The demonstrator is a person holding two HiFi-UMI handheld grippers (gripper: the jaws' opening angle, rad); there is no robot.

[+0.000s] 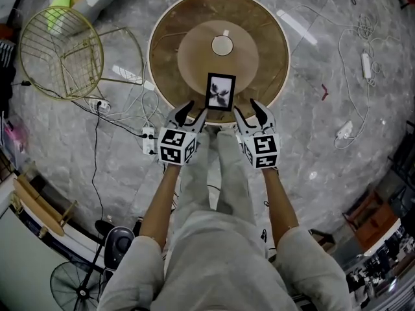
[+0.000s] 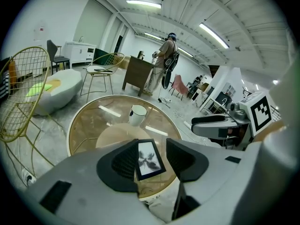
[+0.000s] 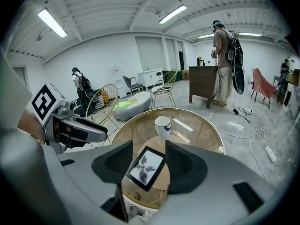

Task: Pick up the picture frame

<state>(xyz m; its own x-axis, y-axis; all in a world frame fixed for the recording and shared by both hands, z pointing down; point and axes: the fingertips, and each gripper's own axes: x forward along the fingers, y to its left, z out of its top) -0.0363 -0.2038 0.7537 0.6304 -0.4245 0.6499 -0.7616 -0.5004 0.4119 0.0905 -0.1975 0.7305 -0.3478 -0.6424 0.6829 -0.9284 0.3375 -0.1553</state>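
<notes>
A black picture frame (image 1: 220, 91) with a dark flower print lies flat on the round glass table (image 1: 170, 37), near the table's front edge. My left gripper (image 1: 190, 113) hovers open just short of the frame's lower left corner. My right gripper (image 1: 249, 113) is open at the lower right. In the left gripper view the frame (image 2: 149, 158) shows through the gap of the gripper (image 2: 153, 156), beyond the jaws. The right gripper view has the frame (image 3: 146, 168) likewise past the gripper (image 3: 147, 161). Nothing is held.
A white cup (image 1: 222, 45) stands at the table's middle, behind the frame. A gold wire chair (image 1: 61, 50) is on the left. Cables and power strips (image 1: 148, 140) lie on the floor around the table. A person (image 2: 161, 62) stands at a far desk.
</notes>
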